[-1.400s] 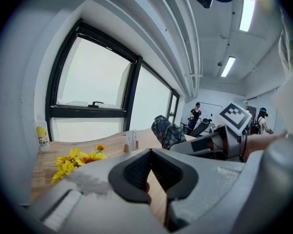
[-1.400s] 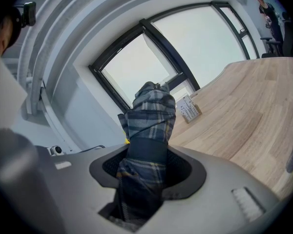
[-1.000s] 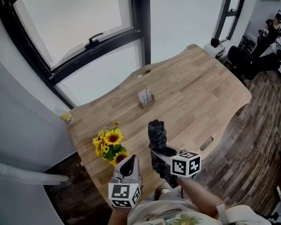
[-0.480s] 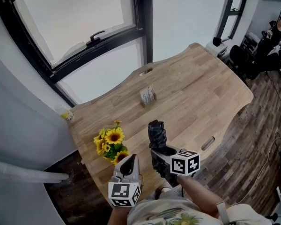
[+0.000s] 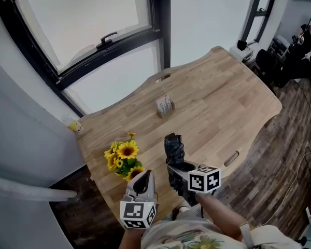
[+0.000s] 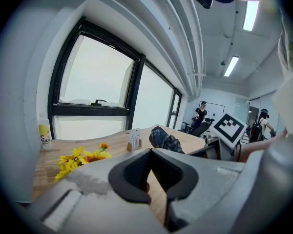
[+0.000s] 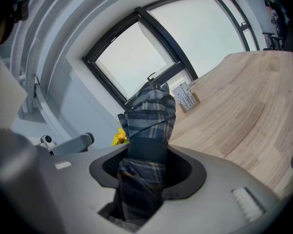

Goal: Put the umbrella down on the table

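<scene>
A folded dark plaid umbrella (image 5: 174,148) stands almost upright above the near part of the wooden table (image 5: 223,97). My right gripper (image 5: 180,176) is shut on its lower half. In the right gripper view the umbrella (image 7: 149,115) rises out from between the black pads, where the right gripper (image 7: 147,156) clamps it. My left gripper (image 5: 141,183) hovers just left of it over the table's near edge, its tips together and nothing in them. The left gripper view shows the left gripper (image 6: 150,152) with the umbrella (image 6: 164,139) off to its right.
A bunch of yellow sunflowers (image 5: 122,158) lies on the table left of the umbrella. A small card holder (image 5: 164,107) stands mid-table. A yellow-labelled bottle (image 5: 74,127) sits by the window. The table has a slot (image 5: 230,158) near its right edge. A person (image 5: 307,31) and chairs are far right.
</scene>
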Tool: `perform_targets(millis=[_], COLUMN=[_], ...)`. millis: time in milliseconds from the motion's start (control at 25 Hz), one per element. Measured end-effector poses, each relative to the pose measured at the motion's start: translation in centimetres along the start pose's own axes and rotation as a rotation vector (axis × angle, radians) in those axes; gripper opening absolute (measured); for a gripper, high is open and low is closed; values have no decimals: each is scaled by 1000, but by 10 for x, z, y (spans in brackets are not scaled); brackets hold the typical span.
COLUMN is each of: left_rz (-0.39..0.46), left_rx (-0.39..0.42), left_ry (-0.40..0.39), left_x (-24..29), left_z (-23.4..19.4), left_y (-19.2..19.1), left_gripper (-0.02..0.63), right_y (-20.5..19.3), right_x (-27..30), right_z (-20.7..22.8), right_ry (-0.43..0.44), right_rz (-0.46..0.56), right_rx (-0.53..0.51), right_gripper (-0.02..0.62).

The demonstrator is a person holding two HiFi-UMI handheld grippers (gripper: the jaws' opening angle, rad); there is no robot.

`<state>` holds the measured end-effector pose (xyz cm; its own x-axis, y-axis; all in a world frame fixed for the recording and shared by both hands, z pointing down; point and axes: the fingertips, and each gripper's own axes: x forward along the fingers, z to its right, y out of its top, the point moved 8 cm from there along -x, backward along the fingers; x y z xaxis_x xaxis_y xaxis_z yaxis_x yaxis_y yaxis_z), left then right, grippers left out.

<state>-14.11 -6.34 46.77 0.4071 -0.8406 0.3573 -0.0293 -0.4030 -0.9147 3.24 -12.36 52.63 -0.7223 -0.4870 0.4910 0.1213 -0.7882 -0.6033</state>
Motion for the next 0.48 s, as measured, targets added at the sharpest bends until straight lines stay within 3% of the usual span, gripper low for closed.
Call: perform_targets(millis=[480], left_rz=[-8], left_rx=[-8], left_ry=[12], left_x=[3], left_z=[-2], left_y=[-1], left_gripper=[5], right_y=[-8], right_x=[9], right_z=[11], right_ry=[-15], right_rz=[-38], right_rx=[14], right_gripper=[195])
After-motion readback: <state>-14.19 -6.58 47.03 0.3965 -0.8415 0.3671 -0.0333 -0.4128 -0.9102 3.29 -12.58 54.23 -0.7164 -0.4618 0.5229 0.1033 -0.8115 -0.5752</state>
